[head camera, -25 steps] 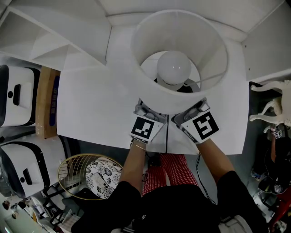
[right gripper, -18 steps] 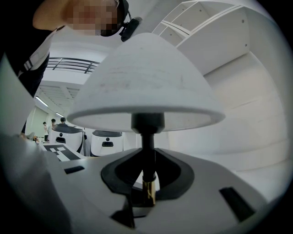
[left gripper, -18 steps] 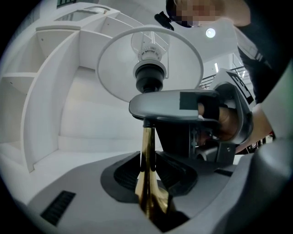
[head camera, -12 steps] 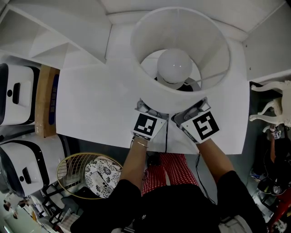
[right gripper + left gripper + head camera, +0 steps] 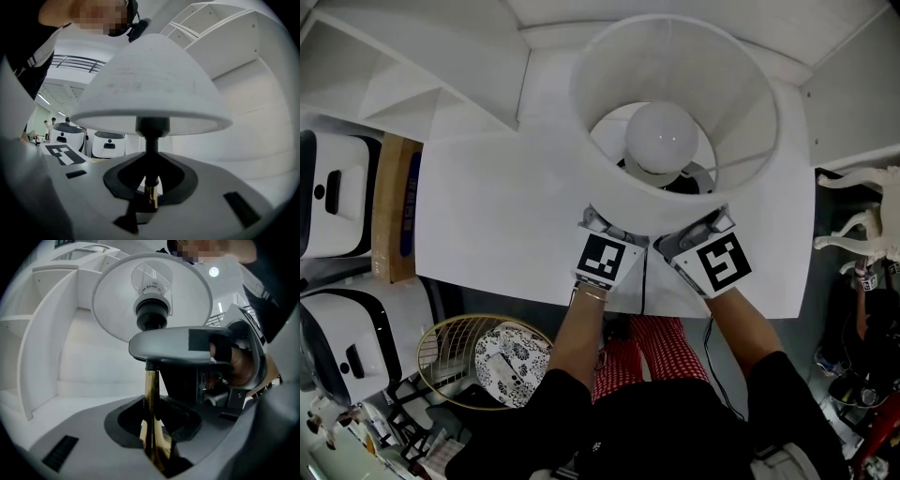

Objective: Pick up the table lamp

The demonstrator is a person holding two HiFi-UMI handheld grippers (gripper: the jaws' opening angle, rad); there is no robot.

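The left gripper (image 5: pixel 154 437) has just been closing its jaws around the lamp's (image 5: pixel 675 112) brass stem (image 5: pixel 151 390). The stem stands between them, but a dark gap still shows on one side of it, so this claw is not yet clenched and holds nothing. The lamp stands upright on the white table (image 5: pixel 506 216) straight ahead of the person, its shade (image 5: pixel 609 178) open to the head view with the bulb (image 5: pixel 661 136) in the middle. The right gripper (image 5: pixel 150 187) is clenched on the stem where it turns from black to brass, and the left gripper view shows its grey jaw crossing the stem above the left one. In the head view both hands sit where they were a second ago. The shade reads only a shade larger against the table, too little to call a lift. My reading is that the pick-up is waiting on the second grip: once the left jaws bite, the lamp can go up held at two heights on the stem, which should stop the wide shade from tipping. The shade hides both sets of fingertips from the head view, and no view shows the lamp's foot. The thin dark line (image 5: pixel 644 281) running to the table's near edge is probably the cord, though I cannot be sure.
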